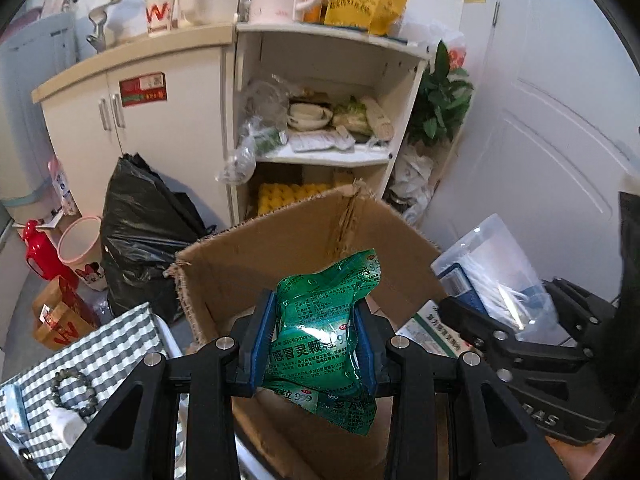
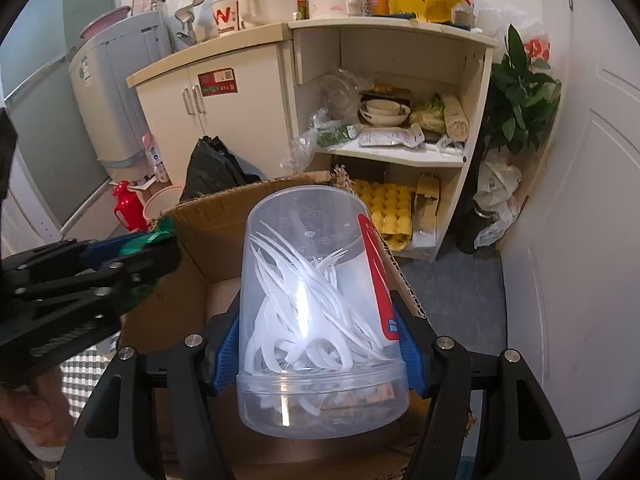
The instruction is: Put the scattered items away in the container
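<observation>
My left gripper [image 1: 316,344] is shut on a green medicine packet [image 1: 326,320], held over the open cardboard box [image 1: 248,264]. The right gripper [image 2: 318,344] is shut on a clear plastic jar [image 2: 316,280] full of white floss picks, also above the cardboard box [image 2: 208,220]. In the left wrist view the jar [image 1: 500,272] and the right gripper's black body [image 1: 532,344] show at the right. In the right wrist view the left gripper [image 2: 132,252] comes in from the left with the green packet [image 2: 160,234] edge-on. A green-and-white medicine box [image 1: 428,332] lies inside the carton.
A checked cloth [image 1: 100,344] at lower left carries a bead bracelet [image 1: 74,394] and a small white bottle [image 1: 66,420]. Behind the box stand a black rubbish bag [image 1: 140,224], a pink bin [image 1: 80,240], a red flask [image 1: 38,248], a cream cabinet [image 1: 132,100] and open shelves [image 1: 328,152].
</observation>
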Tool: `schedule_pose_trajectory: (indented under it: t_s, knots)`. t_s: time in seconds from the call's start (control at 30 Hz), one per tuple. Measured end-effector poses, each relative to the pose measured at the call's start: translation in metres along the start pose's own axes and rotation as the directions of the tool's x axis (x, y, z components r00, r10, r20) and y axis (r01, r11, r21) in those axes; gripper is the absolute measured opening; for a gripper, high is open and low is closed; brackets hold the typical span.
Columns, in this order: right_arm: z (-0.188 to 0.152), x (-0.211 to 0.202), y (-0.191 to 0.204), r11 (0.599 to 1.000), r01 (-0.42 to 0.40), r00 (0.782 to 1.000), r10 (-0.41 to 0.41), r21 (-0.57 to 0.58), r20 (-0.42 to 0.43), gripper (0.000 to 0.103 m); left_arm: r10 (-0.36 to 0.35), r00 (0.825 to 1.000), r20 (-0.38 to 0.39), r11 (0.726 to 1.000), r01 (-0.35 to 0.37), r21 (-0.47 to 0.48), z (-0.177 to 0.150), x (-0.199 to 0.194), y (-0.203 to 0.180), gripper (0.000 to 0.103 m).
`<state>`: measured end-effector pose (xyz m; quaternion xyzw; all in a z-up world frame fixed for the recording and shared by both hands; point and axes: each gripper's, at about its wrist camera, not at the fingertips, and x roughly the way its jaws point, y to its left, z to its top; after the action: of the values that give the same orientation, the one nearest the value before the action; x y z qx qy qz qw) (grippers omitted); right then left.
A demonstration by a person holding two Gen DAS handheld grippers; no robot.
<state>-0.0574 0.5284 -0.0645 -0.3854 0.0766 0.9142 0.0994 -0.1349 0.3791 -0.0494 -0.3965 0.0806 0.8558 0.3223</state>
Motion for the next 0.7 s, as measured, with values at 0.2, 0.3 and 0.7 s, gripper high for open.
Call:
schedule_pose_trajectory:
  t_s: [0.2,0.3,0.7]
  knots:
    - [0.001,0.012,0.002,1.0,-0.001,1.0,0.001,-0.017,-0.021,0.064,0.003,0.999,-0.048,1.0,-0.004,-0.007,0.002,0.024,-0.003,0.039]
    - [0.002,0.019,0.005,1.0,-0.004,0.999,0.003,-0.026,-0.032,0.064,0.0,0.999,-0.054,1.0,-0.002,-0.022,0.004,0.028,0.0,0.045]
    - [0.004,0.052,0.016,0.999,-0.008,0.995,0.003,-0.053,-0.105,0.064,0.017,1.0,-0.009,0.997,-0.018,-0.078,0.011,0.011,0.025,0.054]
